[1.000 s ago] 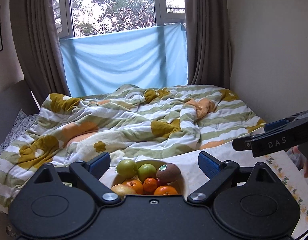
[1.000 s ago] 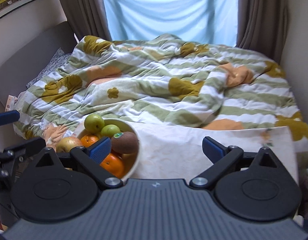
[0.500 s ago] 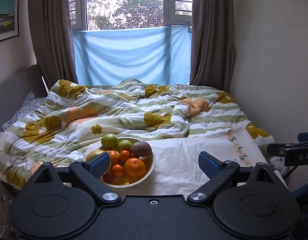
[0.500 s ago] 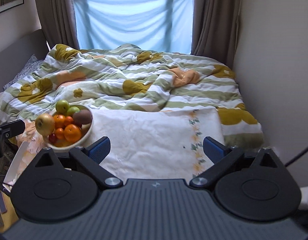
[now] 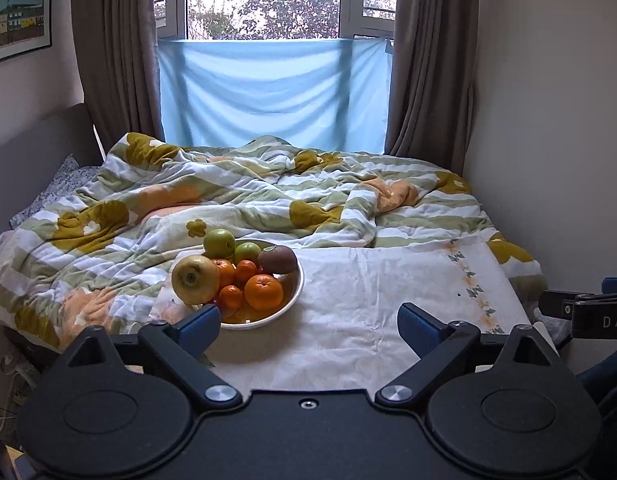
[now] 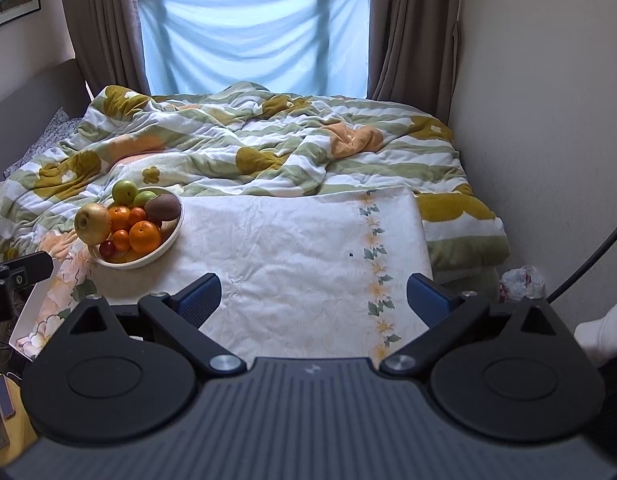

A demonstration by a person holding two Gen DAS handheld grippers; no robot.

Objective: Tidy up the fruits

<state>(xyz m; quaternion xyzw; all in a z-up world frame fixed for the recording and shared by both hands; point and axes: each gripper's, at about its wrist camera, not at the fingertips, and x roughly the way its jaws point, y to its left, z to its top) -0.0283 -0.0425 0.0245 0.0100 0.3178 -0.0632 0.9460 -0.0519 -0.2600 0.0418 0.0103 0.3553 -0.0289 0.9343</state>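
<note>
The bed [image 5: 268, 200] fills the room ahead, its striped quilt rumpled toward the window. Across the near end lies a white cloth [image 6: 300, 248] with a flowered border, and it is bare except at its left edge.

There sits the bowl [image 5: 294, 292] of fruit — a yellow pear [image 5: 194, 278] leaning out at its near-left, green apples [image 5: 219, 242] at the back, a kiwi [image 5: 277, 259] on the right, oranges [image 5: 263, 291] heaped in the middle, with a small red fruit low at the front.

The relation that matters: the bowl lies ahead and left of both claws, but much closer to the left claw [image 5: 308, 320], whose left finger [image 5: 198, 326] overlaps the bowl's near rim in its own view. From the right claw [image 6: 314, 294] the bowl is well apart, far off to the left, with open cloth straight ahead.

Both claws are spread wide and hold nothing. Each is held level and points along the bed toward the window, low over the near end of the cloth.

The judgement — the left claw is the natural one to lift fruit out, and the pear is its nearest piece; the cloth's bare right side looks like the place to sort onto.
</note>
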